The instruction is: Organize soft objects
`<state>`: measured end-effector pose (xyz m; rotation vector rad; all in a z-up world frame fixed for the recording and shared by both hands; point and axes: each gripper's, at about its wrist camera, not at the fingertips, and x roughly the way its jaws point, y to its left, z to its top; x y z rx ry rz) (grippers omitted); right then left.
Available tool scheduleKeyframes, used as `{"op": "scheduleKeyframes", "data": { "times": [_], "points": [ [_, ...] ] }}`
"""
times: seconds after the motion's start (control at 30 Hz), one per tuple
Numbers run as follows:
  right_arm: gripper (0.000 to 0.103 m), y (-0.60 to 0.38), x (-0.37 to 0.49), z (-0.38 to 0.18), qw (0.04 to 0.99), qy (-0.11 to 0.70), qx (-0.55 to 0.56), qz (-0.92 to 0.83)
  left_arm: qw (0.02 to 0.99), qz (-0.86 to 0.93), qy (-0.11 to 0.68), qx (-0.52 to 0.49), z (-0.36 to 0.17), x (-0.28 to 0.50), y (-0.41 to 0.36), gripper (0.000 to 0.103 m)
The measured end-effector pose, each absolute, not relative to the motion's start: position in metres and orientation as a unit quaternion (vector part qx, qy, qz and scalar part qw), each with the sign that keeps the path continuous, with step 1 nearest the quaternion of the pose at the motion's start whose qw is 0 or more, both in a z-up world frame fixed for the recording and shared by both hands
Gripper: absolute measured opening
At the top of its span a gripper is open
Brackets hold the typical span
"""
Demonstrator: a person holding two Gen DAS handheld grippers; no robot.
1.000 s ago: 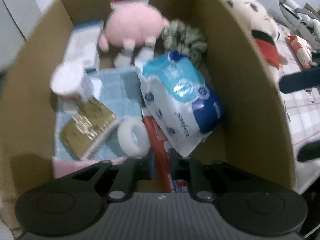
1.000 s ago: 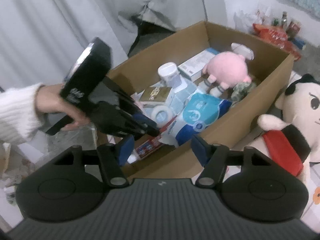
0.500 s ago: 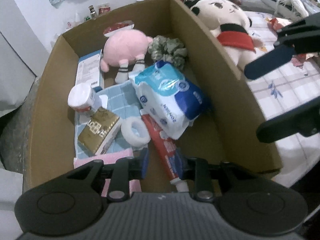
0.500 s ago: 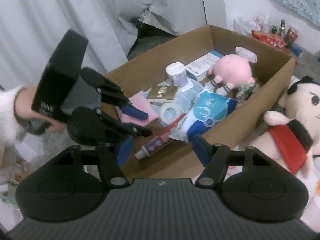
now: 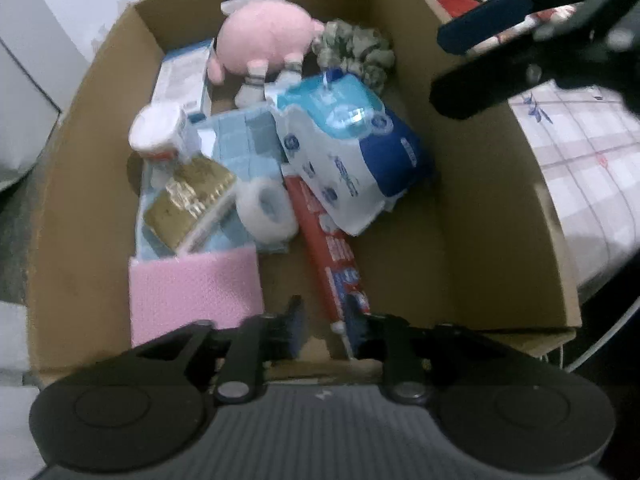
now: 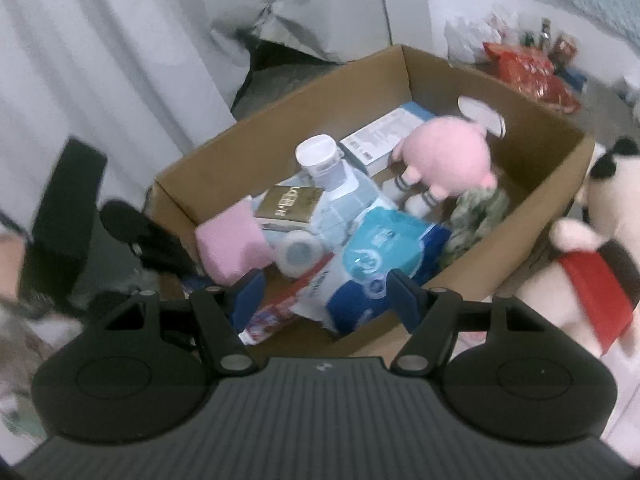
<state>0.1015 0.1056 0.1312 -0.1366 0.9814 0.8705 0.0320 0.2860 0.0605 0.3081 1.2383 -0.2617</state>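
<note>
- Holding assorted goods, cardboard box [image 5: 492,208] sits on the floor beside a checked cloth surface [image 5: 580,148]; its contents lie as they did a second ago.
- Left gripper [image 5: 326,326]: jaws have just been opening and now stand apart with nothing between the pads; it hangs over the near wall of the box, further back from the contents than one second ago, when its jaws were nearly together.
- Pink sponge cloth [image 5: 194,286]: flat in the near-left corner, now fully uncovered; earlier only its edge showed past the left gripper.
- Toothpaste tube [image 5: 328,248]: red, lying lengthwise on the box floor, cap end toward the left gripper, upper end tucked under the tissue pack.
- Tissue pack [image 5: 352,152]: blue and white, mid-box, resting on the blue checked cloth [image 5: 248,148].
- Tape roll [image 5: 266,210], gold box [image 5: 188,200], white jar [image 5: 160,130]: clustered left of centre.
- Pink plush [image 5: 266,36] and green scrunchie [image 5: 354,52]: at the far wall.
- Right gripper [image 6: 324,298]: jaws apart, empty, above the right rim; closer to the box than before.
- Large plush doll [image 6: 596,240]: outside the box, against its right wall.
</note>
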Motion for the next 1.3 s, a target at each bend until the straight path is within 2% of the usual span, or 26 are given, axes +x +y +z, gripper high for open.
{"op": "scheduleKeyframes", "data": {
  "times": [0.03,0.1,0.23,0.33,0.43,0.53,0.67,0.73,0.9,1.03,1.07,1.1,1.17,1.23,1.3],
  "points": [
    [0.067,0.108,0.101,0.133,0.793,0.450,-0.077,0.403,0.805,-0.122,0.563,0.141,0.066,0.038,0.287,0.050],
    [0.067,0.110,0.103,0.137,0.801,0.432,-0.101,0.402,0.830,-0.125,0.533,0.107,0.078,0.062,0.287,0.062],
    [0.067,0.100,0.117,0.143,0.815,0.415,-0.096,0.393,0.839,-0.139,0.525,0.038,0.072,0.126,0.287,0.067],
    [0.068,0.085,0.130,0.144,0.819,0.414,-0.072,0.391,0.825,-0.146,0.546,0.019,0.053,0.169,0.279,0.067],
    [0.068,0.070,0.138,0.140,0.822,0.414,-0.060,0.386,0.815,-0.185,0.549,-0.006,0.034,0.191,0.273,0.062],
    [0.068,0.060,0.146,0.132,0.821,0.420,-0.050,0.383,0.802,-0.264,0.533,0.048,0.028,0.188,0.263,0.057],
    [0.071,0.055,0.152,0.121,0.814,0.429,-0.031,0.391,0.768,-0.345,0.536,0.065,0.020,0.187,0.262,0.056],
    [0.071,0.055,0.153,0.120,0.814,0.428,-0.029,0.392,0.763,-0.346,0.545,0.036,0.014,0.190,0.268,0.056],
    [0.072,0.060,0.151,0.122,0.815,0.427,-0.036,0.390,0.770,-0.344,0.534,0.064,0.016,0.183,0.260,0.061],
    [0.072,0.063,0.146,0.131,0.829,0.414,-0.048,0.372,0.797,-0.293,0.519,0.095,0.040,0.167,0.252,0.067],
    [0.072,0.063,0.144,0.135,0.836,0.407,-0.053,0.366,0.803,-0.292,0.512,0.088,0.046,0.161,0.254,0.066],
    [0.072,0.061,0.143,0.139,0.840,0.401,-0.055,0.362,0.809,-0.289,0.506,0.082,0.052,0.157,0.256,0.061],
    [0.072,0.058,0.140,0.147,0.849,0.390,-0.053,0.352,0.822,-0.275,0.494,0.071,0.062,0.155,0.260,0.050],
    [0.073,0.054,0.138,0.155,0.854,0.383,-0.049,0.348,0.831,-0.240,0.499,0.047,0.062,0.168,0.259,0.031],
    [0.073,0.050,0.136,0.160,0.858,0.377,-0.049,0.346,0.835,-0.218,0.506,0.021,0.057,0.181,0.261,0.023]
  ]
}}
